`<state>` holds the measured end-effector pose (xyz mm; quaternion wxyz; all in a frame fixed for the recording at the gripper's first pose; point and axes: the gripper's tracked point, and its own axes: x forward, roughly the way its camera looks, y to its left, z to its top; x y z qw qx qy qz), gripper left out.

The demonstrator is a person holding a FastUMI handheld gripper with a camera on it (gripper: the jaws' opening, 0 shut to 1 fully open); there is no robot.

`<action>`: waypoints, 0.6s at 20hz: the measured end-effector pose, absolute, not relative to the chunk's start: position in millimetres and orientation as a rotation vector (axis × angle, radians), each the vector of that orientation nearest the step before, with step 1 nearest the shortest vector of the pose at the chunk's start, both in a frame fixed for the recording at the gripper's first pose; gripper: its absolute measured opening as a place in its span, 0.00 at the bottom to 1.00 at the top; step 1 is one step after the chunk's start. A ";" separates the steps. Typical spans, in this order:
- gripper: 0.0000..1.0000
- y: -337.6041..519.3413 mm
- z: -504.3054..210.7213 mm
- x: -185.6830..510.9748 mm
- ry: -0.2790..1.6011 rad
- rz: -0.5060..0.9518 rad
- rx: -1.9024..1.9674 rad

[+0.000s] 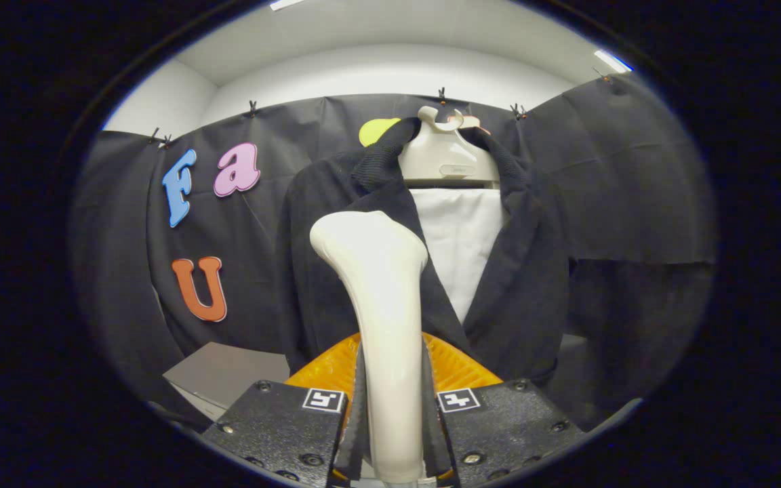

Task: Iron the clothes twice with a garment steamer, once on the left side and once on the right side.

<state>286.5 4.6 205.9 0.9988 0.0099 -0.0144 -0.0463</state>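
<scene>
The dark jacket (336, 271) hangs on its hanger (441, 156) straight beyond your gripper (390, 420), open over a white panel (462, 244). The steamer (380, 305) stands upright, its long axis rising from the jaws, head before the jacket's left front; contact cannot be told. The jaws pinch its handle from both sides.

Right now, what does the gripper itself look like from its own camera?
The gripper shows two blocky finger housings with a rough, speckled finish, held by round screws near their corners. Each housing carries a small square black-and-white marker on its inner top corner. The inner pads look ribbed. No cables or sleeve are visible.
</scene>
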 end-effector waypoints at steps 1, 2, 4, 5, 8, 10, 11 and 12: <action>0.37 3.3 200.7 286.4 -0.023 -0.092 0.020; 0.37 2.4 196.1 286.0 -0.016 -0.093 0.021; 0.37 -2.8 185.0 286.5 -0.001 -0.096 0.024; 0.37 -4.9 176.8 285.5 0.007 -0.098 0.024; 0.37 -11.0 154.1 282.3 0.033 -0.099 0.018; 0.37 -14.3 139.2 281.0 0.047 -0.101 0.011; 0.37 -15.9 131.9 279.6 0.054 -0.101 0.005; 0.37 -17.4 124.2 279.5 0.060 -0.101 -0.002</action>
